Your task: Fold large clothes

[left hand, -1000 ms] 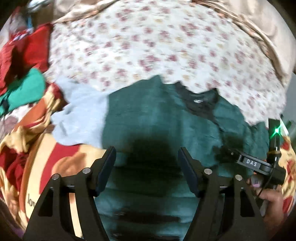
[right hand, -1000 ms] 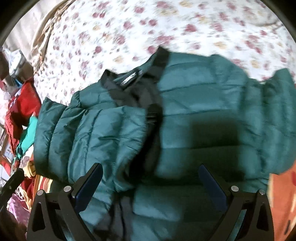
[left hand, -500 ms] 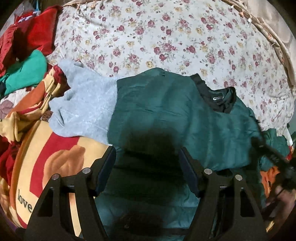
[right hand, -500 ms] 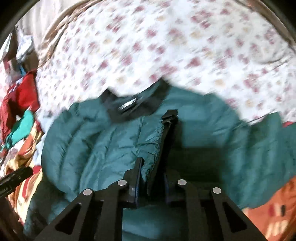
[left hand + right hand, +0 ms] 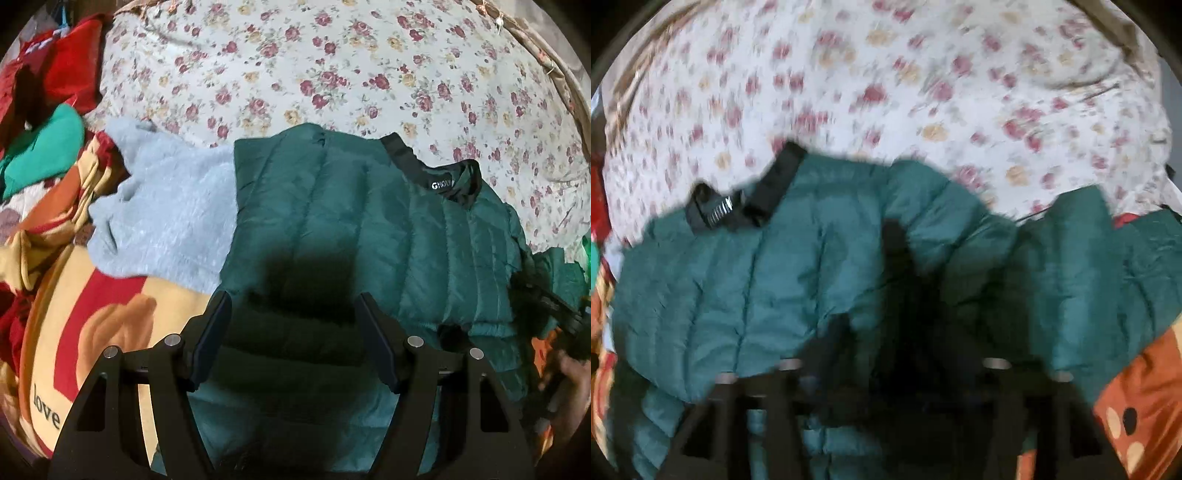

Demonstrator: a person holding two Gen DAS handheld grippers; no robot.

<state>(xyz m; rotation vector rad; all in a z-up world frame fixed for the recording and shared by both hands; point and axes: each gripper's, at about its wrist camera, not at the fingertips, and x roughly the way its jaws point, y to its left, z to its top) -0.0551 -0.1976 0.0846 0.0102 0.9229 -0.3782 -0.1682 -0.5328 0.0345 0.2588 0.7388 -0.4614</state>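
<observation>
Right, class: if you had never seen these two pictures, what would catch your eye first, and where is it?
A green puffer jacket lies spread across the middle of a floral bedsheet. A fluffy grey sweater lies against its left edge, and the open left gripper hovers just above the jacket.

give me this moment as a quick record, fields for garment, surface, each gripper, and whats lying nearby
garment: green quilted jacket, spread out, black collar away from the cameras
surface: floral bedsheet
left hand-held gripper: open, over the jacket's near part, holding nothing
right hand-held gripper: blurred by motion; open or shut cannot be told
nearby: grey fleece garment touching the jacket's left edge; yellow and red printed blanket; red cloth and bright green cloth at far left
</observation>
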